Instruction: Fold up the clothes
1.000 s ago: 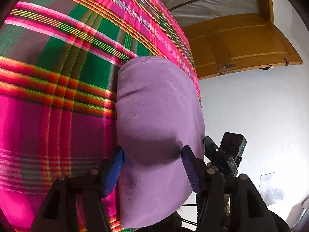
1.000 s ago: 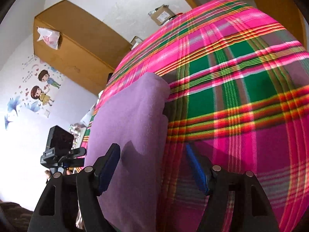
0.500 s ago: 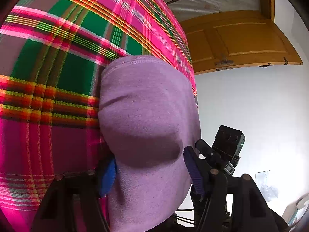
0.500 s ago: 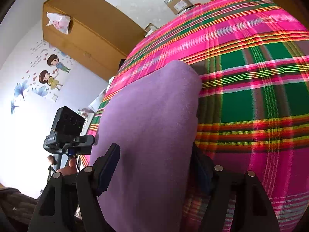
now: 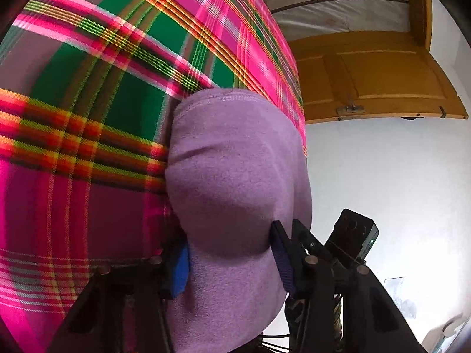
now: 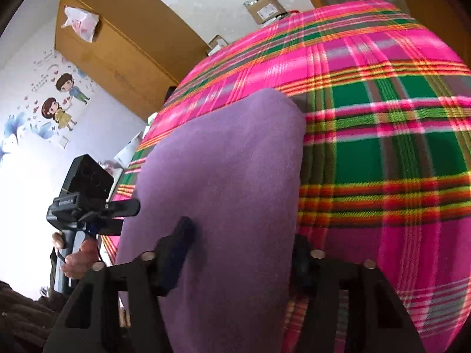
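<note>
Bright daylight, both views. White wall is blown out, nearly featureless. Soft shadow sits on the purple garment between the fingers. Plaid cloth is smeared with blur on the left wrist view. Strong fisheye bending, dark vignette in corners.

I see the folded garment lying on the plaid bedcover, near its edge. My left gripper straddles one end of it, my right gripper the other. A wooden door stands beyond the bed; a cabinet hangs on the wall behind.
</note>
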A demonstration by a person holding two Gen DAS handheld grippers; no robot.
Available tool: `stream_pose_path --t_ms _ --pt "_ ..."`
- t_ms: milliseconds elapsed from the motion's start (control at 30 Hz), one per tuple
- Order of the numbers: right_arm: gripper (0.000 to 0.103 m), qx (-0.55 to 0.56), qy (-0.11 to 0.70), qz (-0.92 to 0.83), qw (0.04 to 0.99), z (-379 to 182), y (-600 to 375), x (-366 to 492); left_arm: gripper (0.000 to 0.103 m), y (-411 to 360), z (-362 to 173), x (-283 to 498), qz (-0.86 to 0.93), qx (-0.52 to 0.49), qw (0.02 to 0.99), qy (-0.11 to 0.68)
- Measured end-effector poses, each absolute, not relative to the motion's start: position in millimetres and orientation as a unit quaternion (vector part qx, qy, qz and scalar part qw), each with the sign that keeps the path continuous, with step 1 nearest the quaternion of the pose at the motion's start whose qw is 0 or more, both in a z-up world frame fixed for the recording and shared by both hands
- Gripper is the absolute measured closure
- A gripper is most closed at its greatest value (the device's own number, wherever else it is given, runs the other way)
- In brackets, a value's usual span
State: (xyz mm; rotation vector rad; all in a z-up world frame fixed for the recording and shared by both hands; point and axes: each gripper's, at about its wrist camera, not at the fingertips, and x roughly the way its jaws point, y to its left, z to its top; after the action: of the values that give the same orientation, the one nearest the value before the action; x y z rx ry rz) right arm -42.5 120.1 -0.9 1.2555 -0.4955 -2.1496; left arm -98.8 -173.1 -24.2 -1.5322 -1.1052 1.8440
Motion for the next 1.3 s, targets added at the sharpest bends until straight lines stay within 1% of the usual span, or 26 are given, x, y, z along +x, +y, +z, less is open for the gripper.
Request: stream_pose_path --t_ms 33,100,200,333,600,767,1167,1300 --pt "0.055 0.473 -0.190 -0.808 0.296 -1.0 121.7 -41.1 0.055 -172.7 -22.7 -98.8 0.678 -0.563 0.248 -0.402" --pt "0.061 0.472 -0.196 -0.809 0.290 1.3 124.1 -37.6 0.058 -172.6 -18.5 -99.1 0.683 -0.563 0.249 -0.393" --pt "0.066 0.469 -0.195 -0.814 0.283 7.7 121.8 -33.5 0.061 -176.4 -12.7 -101.4 0.686 -0.559 0.255 -0.390" --pt "0.072 0.458 -0.209 -0.813 0.293 16.0 118.9 -30.6 0.062 -185.2 -3.0 -105.6 0.698 -0.550 0.251 -0.384" --pt "0.072 0.446 -0.239 -0.802 0.317 28.7 89.3 -44.2 0.063 -218.8 19.4 -114.4 0.718 -0.528 0.237 -0.385" --pt "0.072 0.445 -0.229 -0.796 0.340 32.8 59.6 -60.7 0.063 -245.0 30.3 -121.4 0.736 -0.520 0.220 -0.373" --pt "0.072 0.449 -0.222 -0.780 0.375 30.5 -21.4 -117.0 0.063 -315.8 50.5 -148.5 0.769 -0.476 0.164 -0.392" --pt "0.072 0.451 -0.225 -0.777 0.377 26.8 -44.6 -134.6 0.064 -337.5 44.5 -160.8 0.769 -0.471 0.146 -0.406"
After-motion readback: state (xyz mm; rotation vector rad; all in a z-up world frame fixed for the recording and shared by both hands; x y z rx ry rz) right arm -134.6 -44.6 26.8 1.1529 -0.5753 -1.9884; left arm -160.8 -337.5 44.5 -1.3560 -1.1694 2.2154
